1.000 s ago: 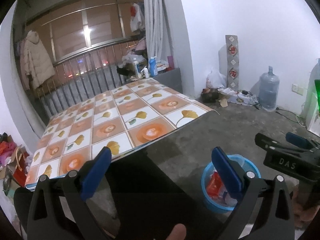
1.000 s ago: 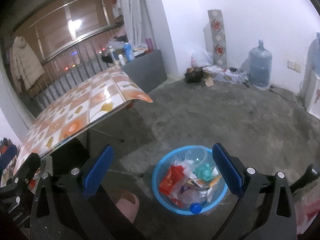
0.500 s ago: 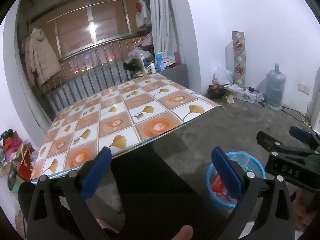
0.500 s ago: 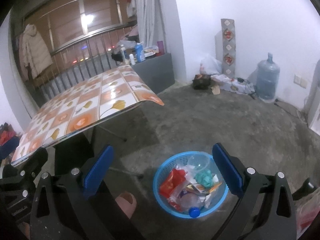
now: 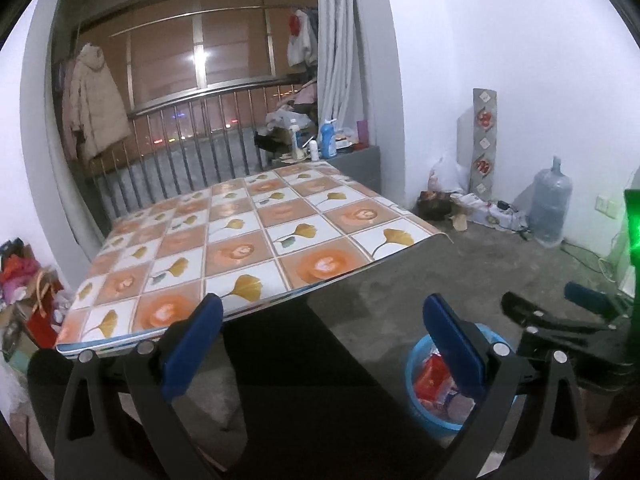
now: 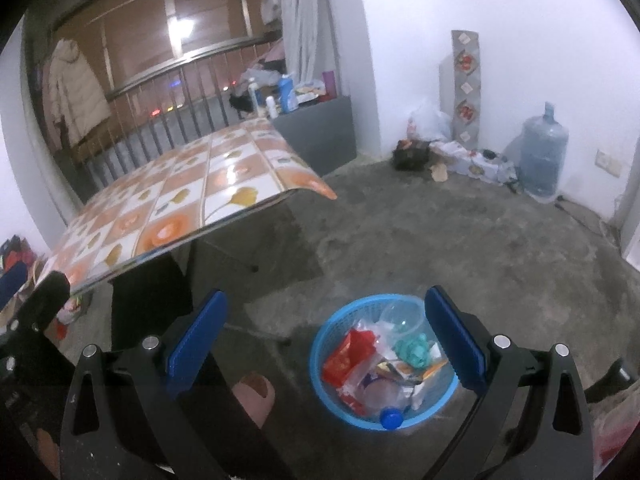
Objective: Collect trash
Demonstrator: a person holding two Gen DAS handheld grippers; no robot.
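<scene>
Setting: a lived-in room of a home, opening onto a railed balcony. Evidence: folding table [image 5: 256,248] under a flowered plastic cloth; padded coat [image 5: 94,114] and other clothes hung by the balcony window; curtain [image 5: 340,40] drawn aside; detergent bottles [image 6: 286,94] on a grey ledge; large water jug [image 6: 542,156] against the white wall; bare concrete floor [image 6: 460,240]; bags and what looks like household clutter in the corner.

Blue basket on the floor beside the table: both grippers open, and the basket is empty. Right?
Not quite. The blue basket is full of trash, wrappers and a clear cup, as the right wrist view shows. Both the left gripper and right gripper are open.
</scene>
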